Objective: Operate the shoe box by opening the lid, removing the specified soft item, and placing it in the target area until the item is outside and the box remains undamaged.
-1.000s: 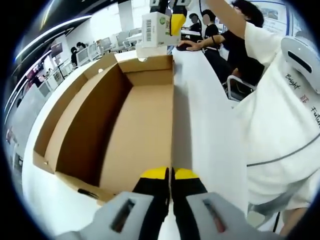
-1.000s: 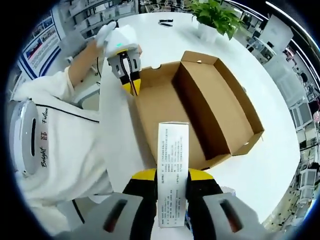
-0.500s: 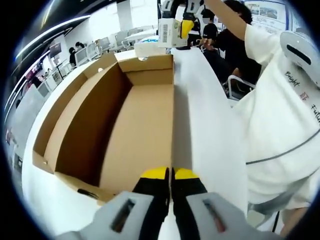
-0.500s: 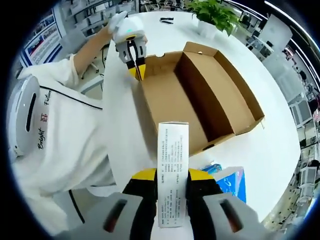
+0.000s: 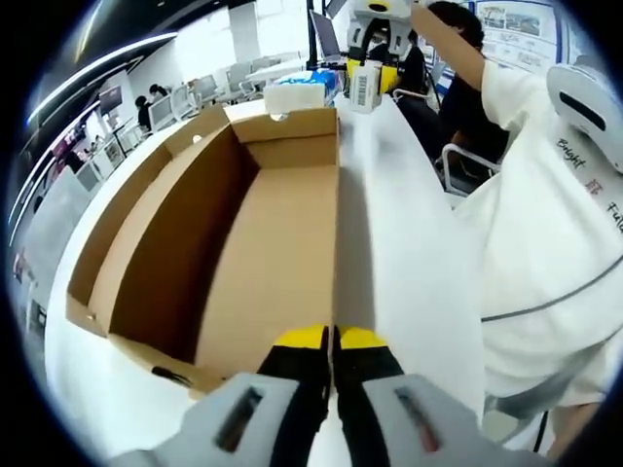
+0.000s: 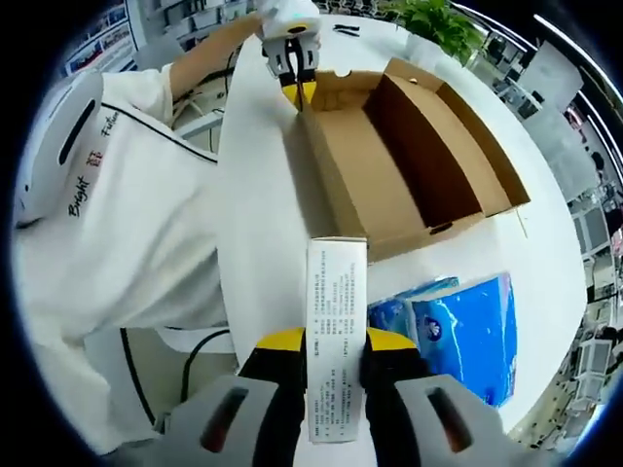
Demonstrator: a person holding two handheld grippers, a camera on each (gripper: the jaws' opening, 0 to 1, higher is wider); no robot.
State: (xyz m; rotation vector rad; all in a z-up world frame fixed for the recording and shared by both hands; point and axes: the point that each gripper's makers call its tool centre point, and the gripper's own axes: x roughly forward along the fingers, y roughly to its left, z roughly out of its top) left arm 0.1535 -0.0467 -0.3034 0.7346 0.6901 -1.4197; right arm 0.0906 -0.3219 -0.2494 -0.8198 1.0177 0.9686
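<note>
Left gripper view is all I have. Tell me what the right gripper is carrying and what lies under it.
Observer: The right gripper is shut on a white printed carton, held upright between its jaws.
Operator: Say what is on the table there.
Observer: A blue pack lies on the white table, just beyond the box's end wall.
Operator: Report on the box.
Observer: It is open and empty inside; the left gripper pinches its far rim.
</note>
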